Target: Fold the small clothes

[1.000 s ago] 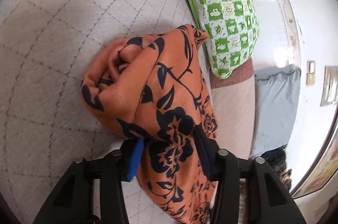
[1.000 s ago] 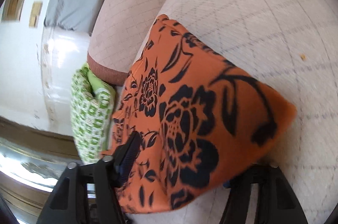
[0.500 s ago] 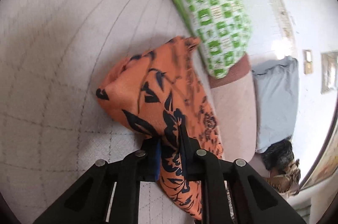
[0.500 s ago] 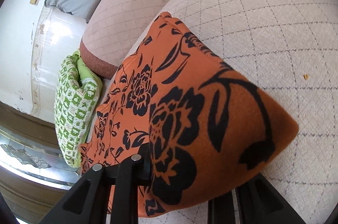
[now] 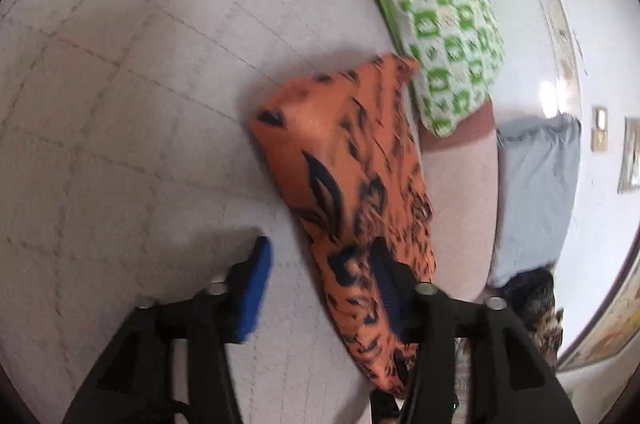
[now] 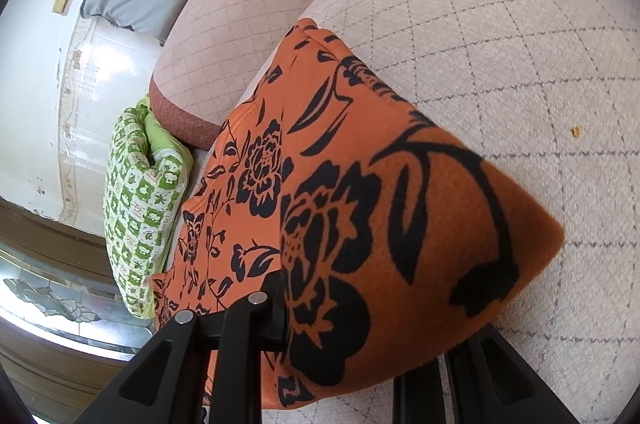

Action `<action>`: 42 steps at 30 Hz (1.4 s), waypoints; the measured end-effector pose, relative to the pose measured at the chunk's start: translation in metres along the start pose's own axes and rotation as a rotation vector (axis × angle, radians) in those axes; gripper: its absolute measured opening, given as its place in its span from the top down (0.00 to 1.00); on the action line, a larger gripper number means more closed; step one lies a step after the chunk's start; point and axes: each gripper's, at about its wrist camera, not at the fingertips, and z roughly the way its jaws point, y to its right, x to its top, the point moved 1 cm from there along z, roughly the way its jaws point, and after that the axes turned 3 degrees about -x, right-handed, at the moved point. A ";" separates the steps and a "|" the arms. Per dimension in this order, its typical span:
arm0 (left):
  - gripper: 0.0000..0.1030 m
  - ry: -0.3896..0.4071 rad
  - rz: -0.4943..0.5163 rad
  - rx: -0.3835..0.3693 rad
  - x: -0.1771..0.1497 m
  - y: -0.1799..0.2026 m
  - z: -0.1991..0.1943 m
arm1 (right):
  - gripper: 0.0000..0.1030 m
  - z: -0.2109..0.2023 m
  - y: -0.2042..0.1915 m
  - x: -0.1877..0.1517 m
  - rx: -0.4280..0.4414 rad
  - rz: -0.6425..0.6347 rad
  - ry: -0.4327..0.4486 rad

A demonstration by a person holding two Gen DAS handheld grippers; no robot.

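Note:
An orange cloth with a black flower print (image 5: 344,176) lies on the quilted sofa seat (image 5: 120,104). In the left wrist view my left gripper (image 5: 320,280) is open; the cloth's near edge lies against its right finger, and the blue-padded left finger (image 5: 254,288) is clear of it. In the right wrist view the cloth (image 6: 360,204) fills the middle, folded over. My right gripper (image 6: 360,328) is shut on the cloth's near edge; the fabric hides its pads.
A green-and-white patterned cushion (image 5: 440,12) lies just beyond the cloth, also in the right wrist view (image 6: 140,200). The sofa armrest (image 6: 248,8) with a grey cover (image 5: 536,192) is beside it. A white wall stands behind.
My left gripper closed on the cloth half a second ago and has now opened and let it go. My right gripper has closed on the cloth's edge and holds it.

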 end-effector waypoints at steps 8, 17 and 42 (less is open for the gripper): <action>0.28 0.124 0.009 0.027 0.003 0.015 0.013 | 0.75 0.001 -0.002 0.000 -0.010 -0.010 0.003; 0.64 0.198 0.075 0.085 0.015 0.031 0.038 | 0.76 0.005 -0.004 0.005 0.003 -0.039 -0.021; 0.86 0.118 0.174 -0.007 -0.009 0.027 -0.021 | 0.83 -0.070 -0.033 -0.039 -0.090 -0.354 0.161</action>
